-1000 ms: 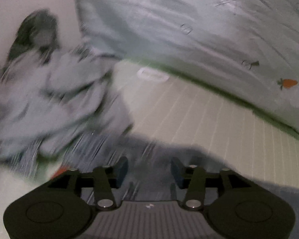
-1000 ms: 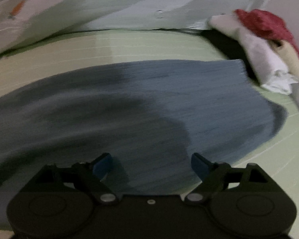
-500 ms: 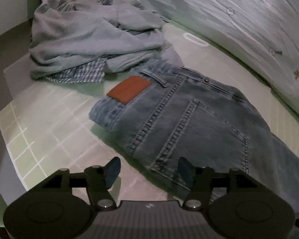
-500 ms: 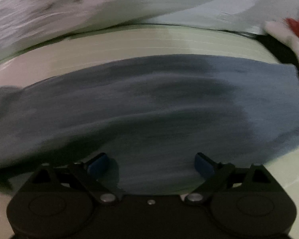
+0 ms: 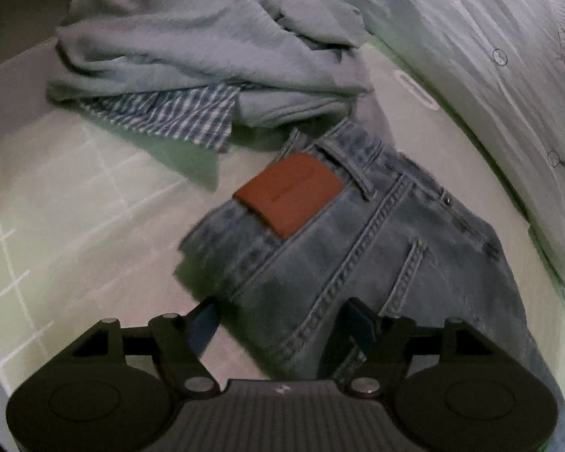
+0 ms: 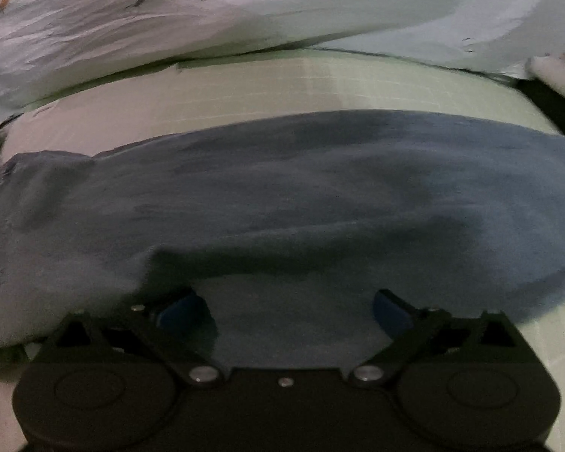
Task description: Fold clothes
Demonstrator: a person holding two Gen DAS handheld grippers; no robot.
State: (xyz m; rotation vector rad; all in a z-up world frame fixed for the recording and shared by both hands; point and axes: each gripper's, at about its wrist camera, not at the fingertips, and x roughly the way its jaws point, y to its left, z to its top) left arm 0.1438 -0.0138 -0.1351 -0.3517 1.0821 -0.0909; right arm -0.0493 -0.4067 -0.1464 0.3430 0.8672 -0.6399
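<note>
Left gripper (image 5: 278,318): jaws spread wide, nothing held, poised over the near edge of the jeans (image 5: 358,248) at the waistband end; right fingertip above denim, left fingertip above the mat (image 5: 56,203). Jeans laid flat on the pale green gridded mat, back side up, brown leather patch (image 5: 289,193) and belt loops visible. Just beyond the waistband, a heap of grey-blue garments (image 5: 192,37) with a blue checked shirt (image 5: 177,113) beneath. Carrot-print bedding (image 5: 489,56) along the far right edge. Right gripper (image 6: 286,309): jaws spread wide, nothing held, poised over the leg portion of the jeans (image 6: 282,188), blurred and partly shadowed. Leg stretched across the mat (image 6: 245,86), bedding (image 6: 132,19) behind. White and red item (image 6: 557,71) at far right, too blurred to identify.
</note>
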